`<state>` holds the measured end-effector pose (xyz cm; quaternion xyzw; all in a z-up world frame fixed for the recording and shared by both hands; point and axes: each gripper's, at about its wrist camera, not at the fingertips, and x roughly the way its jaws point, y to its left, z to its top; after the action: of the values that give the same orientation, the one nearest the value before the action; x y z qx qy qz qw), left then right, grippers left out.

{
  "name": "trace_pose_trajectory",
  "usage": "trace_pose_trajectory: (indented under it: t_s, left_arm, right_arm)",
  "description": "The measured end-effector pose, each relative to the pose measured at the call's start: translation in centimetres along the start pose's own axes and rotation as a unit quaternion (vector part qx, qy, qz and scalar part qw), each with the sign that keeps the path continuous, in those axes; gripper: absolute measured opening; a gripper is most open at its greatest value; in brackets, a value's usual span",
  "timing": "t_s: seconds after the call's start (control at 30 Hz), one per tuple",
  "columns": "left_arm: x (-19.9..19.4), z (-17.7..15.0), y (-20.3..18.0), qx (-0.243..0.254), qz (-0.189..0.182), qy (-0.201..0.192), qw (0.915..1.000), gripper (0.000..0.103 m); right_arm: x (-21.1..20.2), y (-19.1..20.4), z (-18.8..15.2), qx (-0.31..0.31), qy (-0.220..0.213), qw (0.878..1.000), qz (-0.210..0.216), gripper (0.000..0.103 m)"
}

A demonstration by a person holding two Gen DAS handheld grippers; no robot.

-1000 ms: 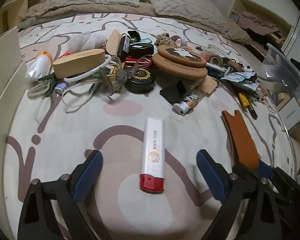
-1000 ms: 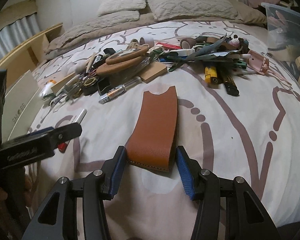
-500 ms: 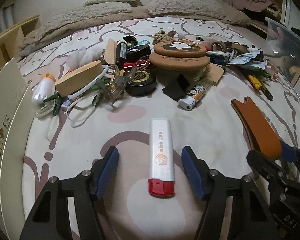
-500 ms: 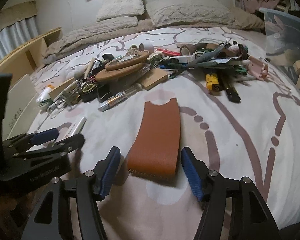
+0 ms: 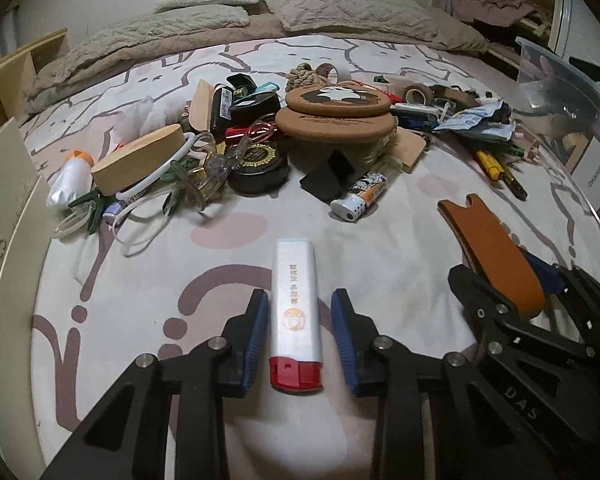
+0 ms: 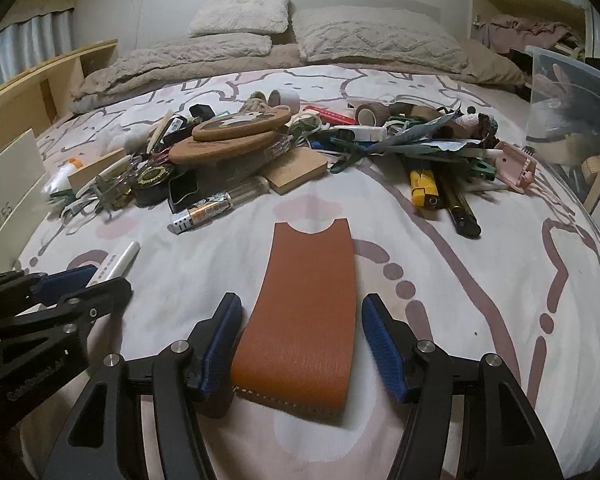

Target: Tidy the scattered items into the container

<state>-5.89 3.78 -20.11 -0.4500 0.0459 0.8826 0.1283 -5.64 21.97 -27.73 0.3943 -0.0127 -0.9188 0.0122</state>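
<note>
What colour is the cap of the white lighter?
Red; the white lighter shows it best in the left wrist view.

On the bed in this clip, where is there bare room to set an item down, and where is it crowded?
Bare bedspread lies right of the brown leather sleeve, and between it and the white lighter. A strip below the pillows is free too. The pile around the cork coasters is crowded.

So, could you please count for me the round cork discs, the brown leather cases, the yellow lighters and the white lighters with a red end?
Round cork discs: 2
Brown leather case: 1
Yellow lighter: 1
White lighter with red end: 1
Total: 5
</note>
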Motion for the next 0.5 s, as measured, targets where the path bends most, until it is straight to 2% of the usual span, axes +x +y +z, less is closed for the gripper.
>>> trace_pose_trajectory:
  t_s: [0.1,0.5]
  left_arm:
    - [-0.2,0.1,0.2,-0.012,-0.011,-0.005,0.9999,0.023]
    - [-0.9,0.5,0.7,-0.027,-0.023,-0.021,0.9991,0.023]
  right_arm:
    - [-0.1,-0.2,0.1,0.006,-0.004,1.000,-0.002,0.052]
    - [-0.7,-1.1,0.4,0.035,-0.004,0.999,0.023,0.048]
